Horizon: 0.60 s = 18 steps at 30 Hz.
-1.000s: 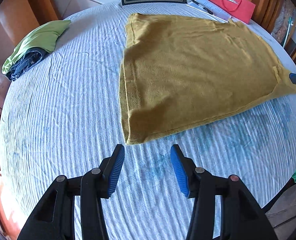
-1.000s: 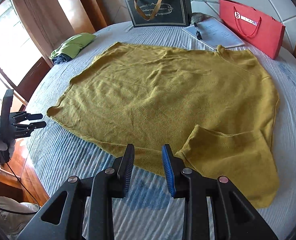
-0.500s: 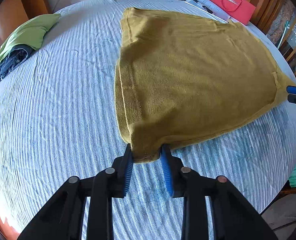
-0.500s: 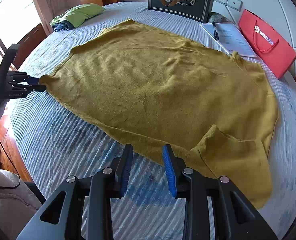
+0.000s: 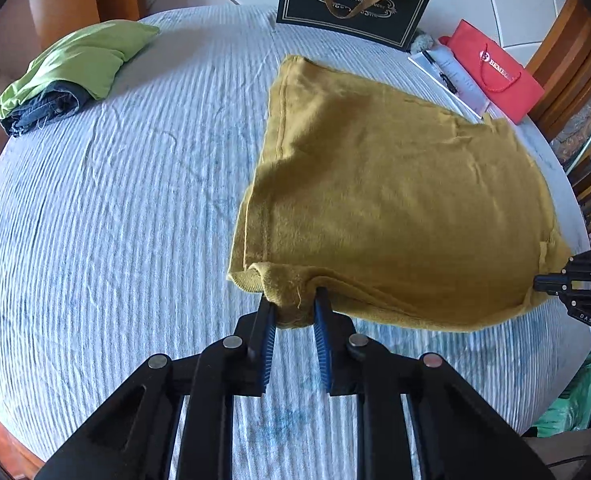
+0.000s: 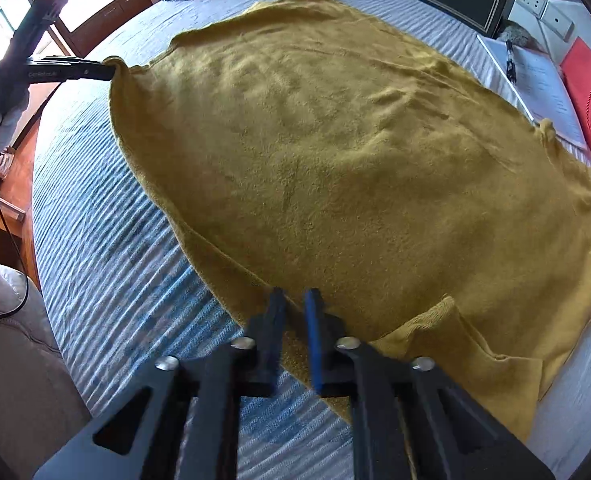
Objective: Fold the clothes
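Observation:
A mustard-yellow sweater (image 5: pixel 383 200) lies spread on the striped tablecloth (image 5: pixel 107 216). My left gripper (image 5: pixel 291 308) is shut on its near corner, which is bunched and lifted off the cloth. In the right wrist view the sweater (image 6: pixel 335 140) fills the middle, with one sleeve (image 6: pixel 471 352) folded in at the lower right. My right gripper (image 6: pixel 293 300) is shut on the sweater's near hem. The left gripper (image 6: pixel 95 71) also shows there, pinching the far left corner. The right gripper (image 5: pixel 551 278) shows at the right edge of the left wrist view.
A folded green and dark denim pile (image 5: pixel 67 72) lies at the far left. A black gift bag (image 5: pixel 351 0), a red gift bag (image 5: pixel 495 76) and papers with a pen (image 5: pixel 447 76) stand at the back. Wooden chairs surround the table.
Both grippers have moved forward and closed on the sweater's near edge. The left one has raised its corner off the cloth.

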Motion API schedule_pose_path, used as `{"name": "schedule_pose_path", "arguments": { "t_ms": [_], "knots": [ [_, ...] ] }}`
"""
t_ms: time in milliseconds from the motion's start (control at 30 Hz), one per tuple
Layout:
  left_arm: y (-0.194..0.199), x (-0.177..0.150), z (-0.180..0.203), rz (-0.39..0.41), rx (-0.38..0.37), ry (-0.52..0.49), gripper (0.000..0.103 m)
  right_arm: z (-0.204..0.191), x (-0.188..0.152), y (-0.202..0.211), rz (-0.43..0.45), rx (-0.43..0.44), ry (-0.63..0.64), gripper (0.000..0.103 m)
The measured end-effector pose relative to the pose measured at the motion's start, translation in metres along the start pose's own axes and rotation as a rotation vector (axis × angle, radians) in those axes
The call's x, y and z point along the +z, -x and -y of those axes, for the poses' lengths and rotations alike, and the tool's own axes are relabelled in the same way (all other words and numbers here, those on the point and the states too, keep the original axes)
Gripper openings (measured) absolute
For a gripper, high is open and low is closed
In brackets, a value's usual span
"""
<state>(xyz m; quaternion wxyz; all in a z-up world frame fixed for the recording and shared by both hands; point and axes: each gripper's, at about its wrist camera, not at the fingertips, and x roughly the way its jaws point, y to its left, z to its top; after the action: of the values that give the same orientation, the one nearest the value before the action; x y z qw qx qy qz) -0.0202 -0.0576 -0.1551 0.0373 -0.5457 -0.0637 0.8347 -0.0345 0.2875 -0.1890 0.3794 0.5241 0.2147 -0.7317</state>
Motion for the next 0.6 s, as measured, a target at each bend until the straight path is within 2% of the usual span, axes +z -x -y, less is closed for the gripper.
{"name": "schedule_pose_path", "arguments": {
  "t_ms": [100,167,200,233,267,300,367,400,467,600],
  "knots": [
    [-0.008,0.023,-0.006,0.022,0.036,0.029,0.017,0.021,0.007,0.026,0.131,-0.035,-0.056,0.0],
    [-0.024,0.039,-0.01,0.003,0.057,0.054,0.018,0.044,0.012,0.03,0.176,-0.102,-0.134,0.001],
    [-0.031,0.047,-0.011,-0.01,0.066,0.068,0.02,0.056,0.014,0.028,0.175,-0.143,-0.188,0.001],
    [-0.034,0.05,-0.012,-0.017,0.065,0.068,0.023,0.068,0.015,0.026,0.173,-0.184,-0.241,0.005],
    [-0.034,0.052,-0.013,-0.021,0.059,0.062,0.028,0.078,0.014,0.024,0.158,-0.202,-0.29,0.012],
    [-0.035,0.053,-0.013,-0.025,0.052,0.055,0.032,0.085,0.008,0.028,0.161,-0.2,-0.337,0.015],
    [-0.025,0.053,-0.013,-0.011,0.047,0.029,0.055,0.096,-0.009,0.042,0.189,-0.199,-0.421,0.017],
    [-0.021,0.052,-0.014,-0.002,0.05,0.014,0.057,0.099,-0.018,0.051,0.199,-0.209,-0.453,0.018],
    [-0.017,0.049,-0.02,0.008,0.058,-0.008,0.058,0.106,-0.038,0.062,0.195,-0.243,-0.511,0.028],
    [-0.031,0.047,-0.027,-0.019,0.049,-0.029,0.058,0.118,-0.074,0.074,0.174,-0.29,-0.603,0.029]
  ]
}}
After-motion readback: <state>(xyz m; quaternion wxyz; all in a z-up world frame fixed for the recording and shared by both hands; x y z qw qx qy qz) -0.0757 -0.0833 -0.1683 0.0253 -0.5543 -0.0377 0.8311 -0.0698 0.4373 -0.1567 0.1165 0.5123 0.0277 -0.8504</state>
